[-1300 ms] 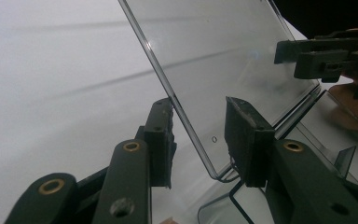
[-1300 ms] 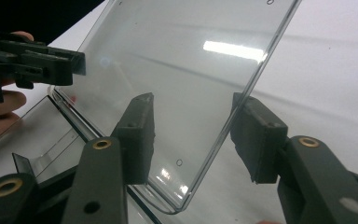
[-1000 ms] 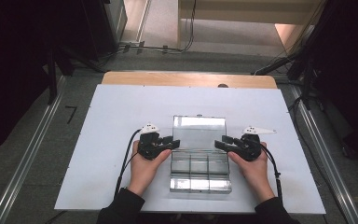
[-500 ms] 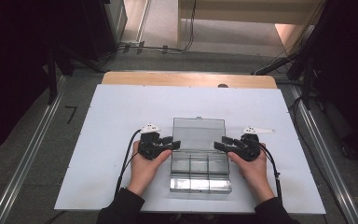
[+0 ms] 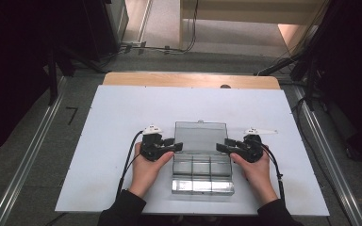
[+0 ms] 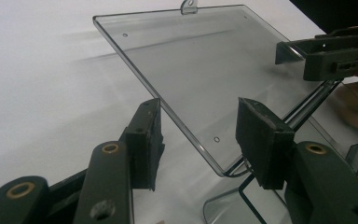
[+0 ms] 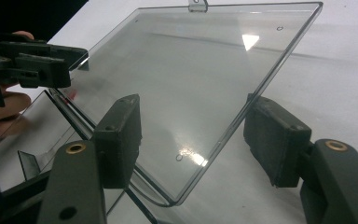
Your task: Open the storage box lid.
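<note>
A: Where does the clear plastic box (image 5: 201, 167) sit?

B: On the white tabletop (image 5: 99, 141), near the person's edge and between both hands. Its lid (image 5: 201, 136) is swung open, tilted up and back over the far side, with a small tab (image 6: 189, 6) at its top edge. The tray below is split into compartments.

A: And the left tool (image 5: 174, 147)?

B: At the lid's left edge. In the left gripper view the lid's edge runs between its two black pads (image 6: 145, 140), yet a gap shows on both sides, so they do not press on it. Its jaws have just been opening.

A: The right tool (image 5: 224, 147)?

B: It mirrors the left one at the lid's right edge. In the right gripper view the lid's corner lies between the pads (image 7: 121, 135), clear of both. Those jaws have also just been opening. Each hand rests on the tabletop beside the box.
</note>
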The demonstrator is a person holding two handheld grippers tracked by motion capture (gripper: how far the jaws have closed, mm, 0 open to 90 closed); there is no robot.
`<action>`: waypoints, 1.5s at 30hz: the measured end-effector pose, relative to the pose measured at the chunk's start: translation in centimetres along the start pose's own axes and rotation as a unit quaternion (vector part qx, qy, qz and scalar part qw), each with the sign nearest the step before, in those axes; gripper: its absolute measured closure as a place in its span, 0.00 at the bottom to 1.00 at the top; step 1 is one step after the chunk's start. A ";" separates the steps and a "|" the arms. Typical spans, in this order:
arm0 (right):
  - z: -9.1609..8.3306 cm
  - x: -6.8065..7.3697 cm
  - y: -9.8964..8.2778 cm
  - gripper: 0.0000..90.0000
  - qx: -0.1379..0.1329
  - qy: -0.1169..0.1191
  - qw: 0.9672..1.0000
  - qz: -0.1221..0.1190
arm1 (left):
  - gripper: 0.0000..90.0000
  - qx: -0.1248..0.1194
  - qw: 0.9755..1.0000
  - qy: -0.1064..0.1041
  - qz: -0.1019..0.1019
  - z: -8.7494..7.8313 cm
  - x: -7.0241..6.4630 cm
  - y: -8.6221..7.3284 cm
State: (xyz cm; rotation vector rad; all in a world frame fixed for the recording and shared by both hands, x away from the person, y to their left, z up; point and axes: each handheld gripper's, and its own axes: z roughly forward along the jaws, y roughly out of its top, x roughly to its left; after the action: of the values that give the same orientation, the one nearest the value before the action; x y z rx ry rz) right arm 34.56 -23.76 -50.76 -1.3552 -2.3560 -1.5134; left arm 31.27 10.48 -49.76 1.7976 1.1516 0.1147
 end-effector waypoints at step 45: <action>-0.4 -0.1 0.2 0.27 0.005 -0.001 1.000 0.009 | 0.40 -0.010 1.000 -0.008 0.017 -0.6 -0.2 0.2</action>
State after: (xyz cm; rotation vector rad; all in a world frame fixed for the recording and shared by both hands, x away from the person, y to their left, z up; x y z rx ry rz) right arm 34.62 -24.13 -50.40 -1.3740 -2.3418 -1.4947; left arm 30.99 10.65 -49.19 1.7970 1.1063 0.1315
